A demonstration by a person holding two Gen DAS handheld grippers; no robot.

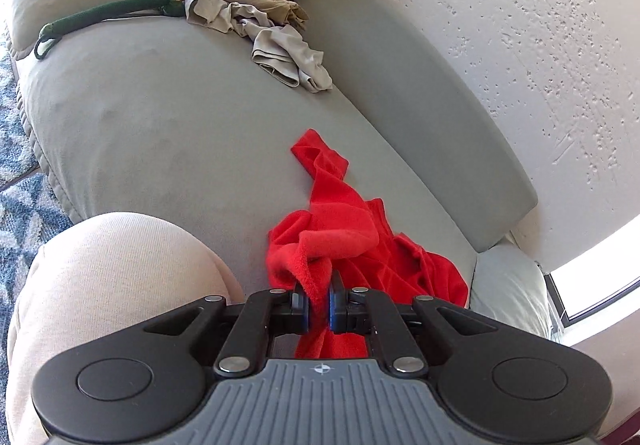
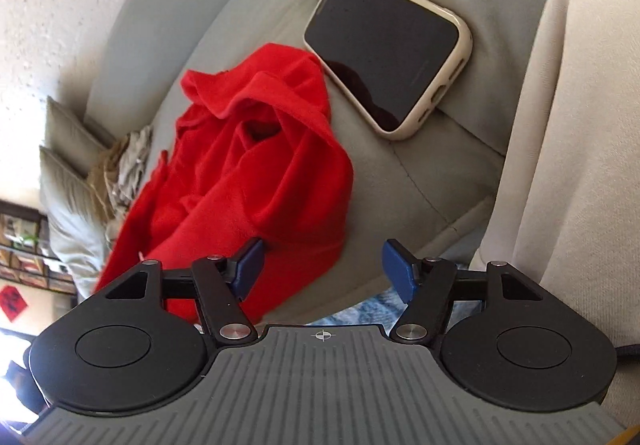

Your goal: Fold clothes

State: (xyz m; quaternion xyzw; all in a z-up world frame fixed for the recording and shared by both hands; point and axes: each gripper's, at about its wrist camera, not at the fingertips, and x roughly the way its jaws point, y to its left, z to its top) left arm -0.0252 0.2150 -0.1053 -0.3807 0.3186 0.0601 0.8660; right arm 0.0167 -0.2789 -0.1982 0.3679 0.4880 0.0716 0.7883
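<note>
**On the sofa: one red garment, pinched at its near edge**

On the grey sofa (image 1: 160, 133), one red garment (image 1: 340, 205) lies crumpled mid-seat. It looks light, limp and fleecy, so a hem or corner is likely the best hold. Farther along the sofa sit two beige garments (image 1: 256, 17); beside the red one, one phone (image 2: 384, 49). The left claw (image 1: 318, 311) is clamped on the red edge; the right claw (image 2: 322, 271) is apart, holding nothing.
</note>
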